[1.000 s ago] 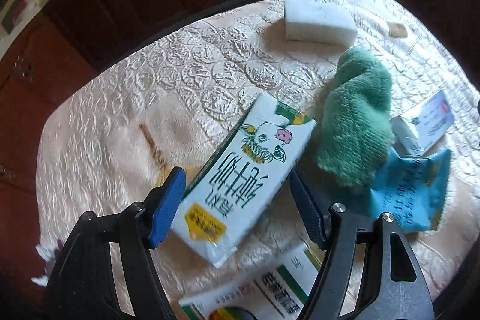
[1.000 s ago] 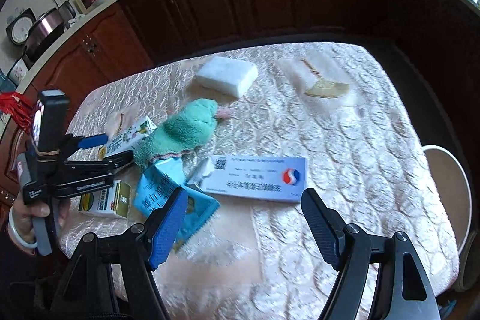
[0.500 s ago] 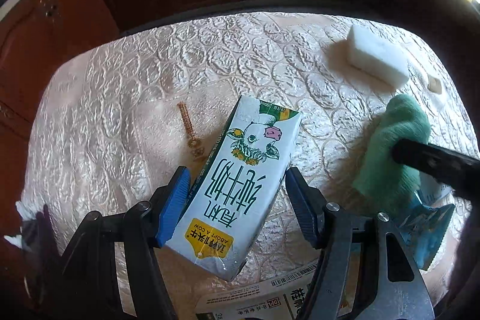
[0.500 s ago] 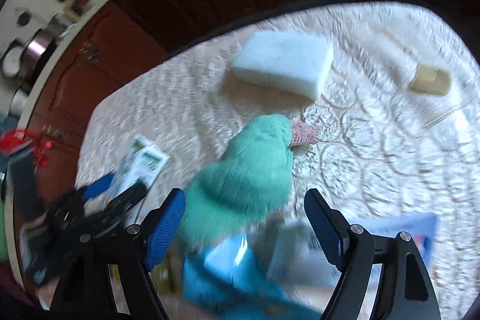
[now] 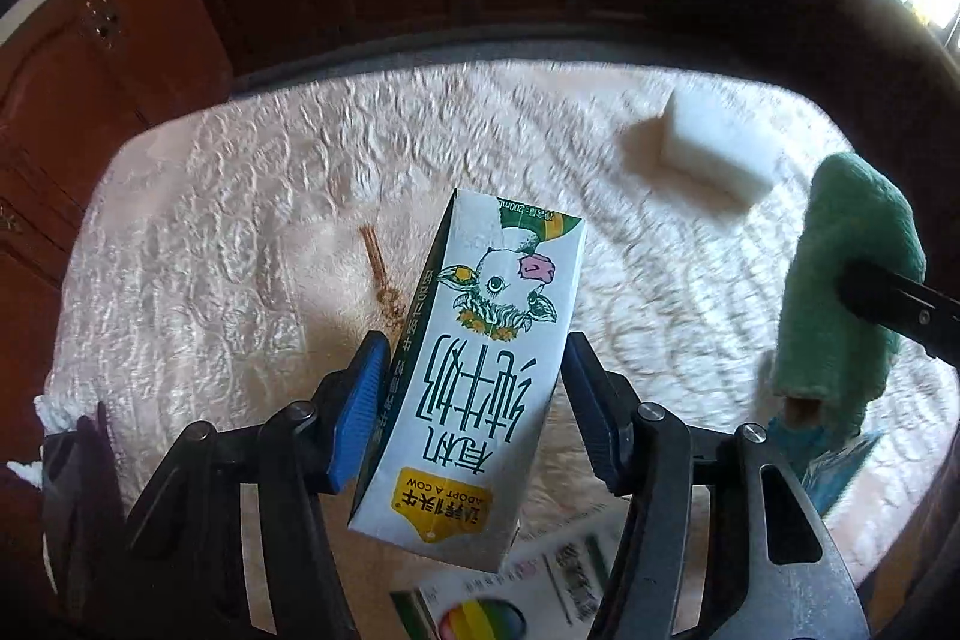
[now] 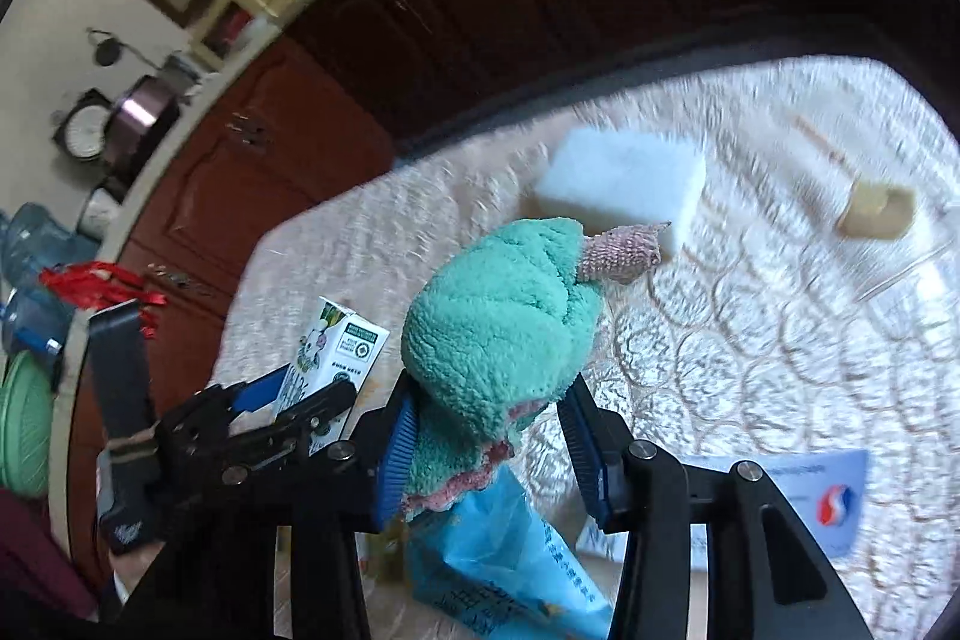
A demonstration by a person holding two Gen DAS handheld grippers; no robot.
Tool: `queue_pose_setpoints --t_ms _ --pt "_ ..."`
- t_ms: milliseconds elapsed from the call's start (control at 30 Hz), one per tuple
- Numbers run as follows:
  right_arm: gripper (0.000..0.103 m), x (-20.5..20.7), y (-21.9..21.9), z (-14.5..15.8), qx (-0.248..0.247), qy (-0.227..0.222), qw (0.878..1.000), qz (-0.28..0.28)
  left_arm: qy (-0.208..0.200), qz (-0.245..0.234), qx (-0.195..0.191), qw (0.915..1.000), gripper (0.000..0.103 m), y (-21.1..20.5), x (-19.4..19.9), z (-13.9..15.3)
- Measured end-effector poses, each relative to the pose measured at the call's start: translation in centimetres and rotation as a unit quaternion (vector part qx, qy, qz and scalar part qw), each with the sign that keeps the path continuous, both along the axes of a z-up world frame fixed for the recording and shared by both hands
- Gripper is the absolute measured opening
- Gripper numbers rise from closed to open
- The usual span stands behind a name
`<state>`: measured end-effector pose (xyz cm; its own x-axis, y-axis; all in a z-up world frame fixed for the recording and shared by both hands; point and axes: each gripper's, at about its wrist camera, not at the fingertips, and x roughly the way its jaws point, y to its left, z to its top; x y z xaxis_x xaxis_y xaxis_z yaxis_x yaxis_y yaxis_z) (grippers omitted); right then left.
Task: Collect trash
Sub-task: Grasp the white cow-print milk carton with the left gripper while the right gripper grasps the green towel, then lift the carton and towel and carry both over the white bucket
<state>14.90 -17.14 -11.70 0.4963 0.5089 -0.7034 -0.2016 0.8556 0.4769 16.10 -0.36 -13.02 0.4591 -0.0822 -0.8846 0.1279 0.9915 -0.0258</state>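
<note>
Nearest the left wrist camera, the left gripper [image 5: 474, 412] has just closed its jaws on the milk carton [image 5: 480, 370], both blue pads pressing its sides and its far end tilted up off the quilted tablecloth [image 5: 240, 220]. The right gripper [image 6: 489, 451] has likewise just closed, clamping the green fuzzy sock [image 6: 504, 322] above the blue wrapper [image 6: 504, 568]. Both pickups look in hand; next each likely needs lifting clear and carrying to a bin, not visible here, while the white sponge [image 6: 624, 187] lies farther back.
</note>
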Motion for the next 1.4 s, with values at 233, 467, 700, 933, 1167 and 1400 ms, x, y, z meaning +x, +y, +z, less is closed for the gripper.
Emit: queue_pose_setpoints --t_ms 233,467,700,933,1167,1400 --pt "0.044 -3.6 -2.2 4.1 0.015 -0.055 0.998 -0.010 -0.038 -0.004 -0.016 0.9991 0.056 -1.9 -1.9 4.0" --pt "0.044 -7.2 -4.2 5.9 0.012 -0.084 0.996 -0.013 -0.069 -0.020 -0.010 0.9974 0.056 -4.8 -4.2 6.7" --pt "0.044 -10.2 -6.7 5.5 -0.009 -0.086 0.996 -0.028 -0.082 -0.038 -0.012 0.9958 0.056 -8.4 -6.3 7.7" --pt "0.044 -12.6 -9.4 6.0 -0.031 -0.102 0.993 -0.052 -0.086 -0.059 -0.016 0.9944 0.055 -11.3 -7.4 8.1" --pt "0.067 -12.3 -10.8 2.6 -0.066 -0.044 0.995 -0.066 -0.071 -0.057 -0.019 0.9957 0.055 -11.4 -7.8 7.0" --pt "0.069 -9.6 -8.9 -4.6 -0.061 0.044 0.996 -0.043 -0.059 -0.048 -0.020 0.9969 0.055 -10.7 -8.0 6.3"
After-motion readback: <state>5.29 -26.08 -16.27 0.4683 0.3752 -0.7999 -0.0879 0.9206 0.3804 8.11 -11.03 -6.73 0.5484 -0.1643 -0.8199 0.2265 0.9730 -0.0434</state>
